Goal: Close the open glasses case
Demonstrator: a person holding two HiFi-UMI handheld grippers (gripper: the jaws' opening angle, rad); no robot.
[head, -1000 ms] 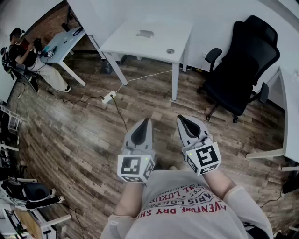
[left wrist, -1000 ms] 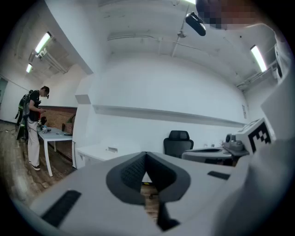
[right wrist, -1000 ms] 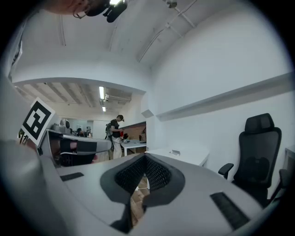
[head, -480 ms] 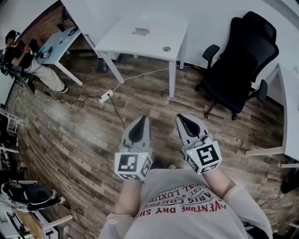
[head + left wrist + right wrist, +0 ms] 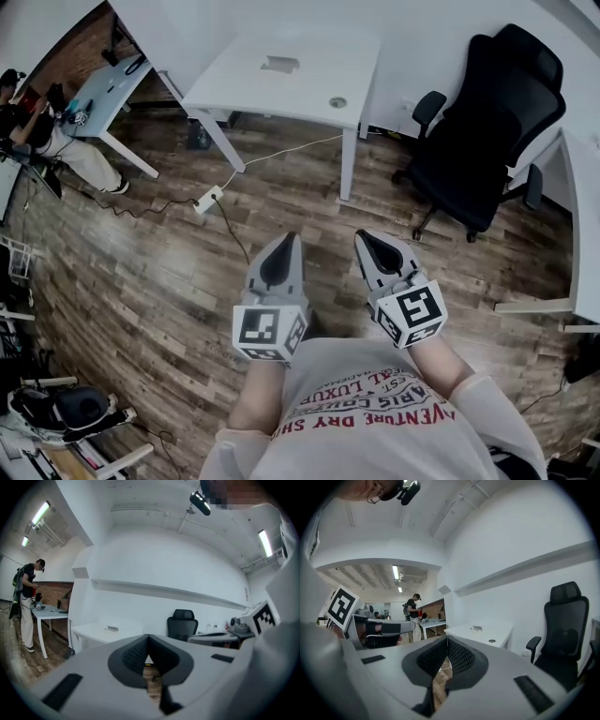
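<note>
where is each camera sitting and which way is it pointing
Head view: on the person's head, facing steeply down at the wood floor, white desk and black chair; shows their shirt, left gripper and right gripper.
Left gripper view: rides the left gripper, looking level along its shut jaws toward desk and chair.
Right gripper view: rides the right gripper, facing likewise along shut jaws.
Shared: both gripper views hold the same desk and chair, and each catches the other gripper.
</note>
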